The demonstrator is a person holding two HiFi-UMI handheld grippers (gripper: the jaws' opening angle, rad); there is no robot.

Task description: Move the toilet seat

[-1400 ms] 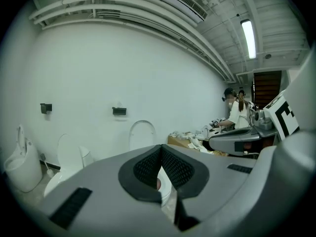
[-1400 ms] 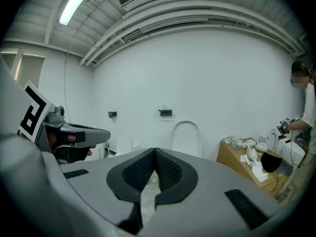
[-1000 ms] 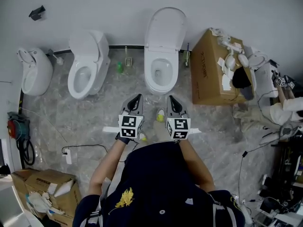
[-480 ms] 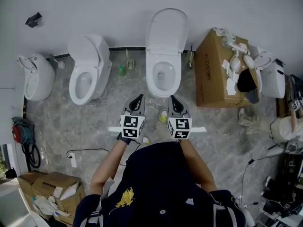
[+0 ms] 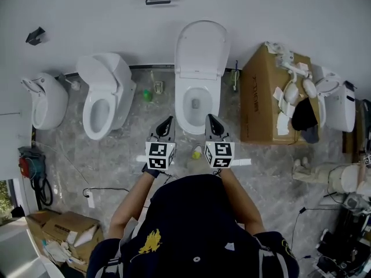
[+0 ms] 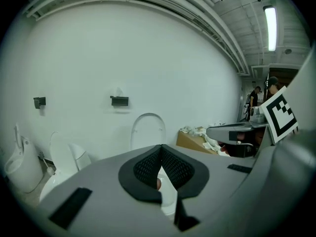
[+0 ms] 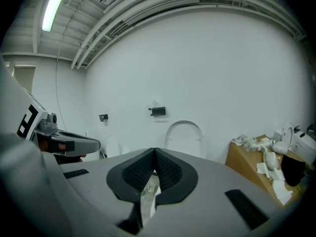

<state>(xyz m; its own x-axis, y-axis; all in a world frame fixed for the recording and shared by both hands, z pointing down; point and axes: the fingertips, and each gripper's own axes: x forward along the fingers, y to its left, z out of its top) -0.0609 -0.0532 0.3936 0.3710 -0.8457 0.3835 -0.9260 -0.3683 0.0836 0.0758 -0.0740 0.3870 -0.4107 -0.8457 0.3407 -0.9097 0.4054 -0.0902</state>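
Currently: toilet seat, raised, leaning on the wall at upper centre of the head view, long axis running top to bottom of frame; lies straight ahead of both jaw pairs, beyond the open bowl. Left gripper and right gripper, lower centre, flanking the bowl's near rim, about equally near the seat; each clenched, pads together, nothing held. Bowl: nothing loose seen inside. Cardboard box, right of the toilet: white fittings heaped on top, inside unseen.
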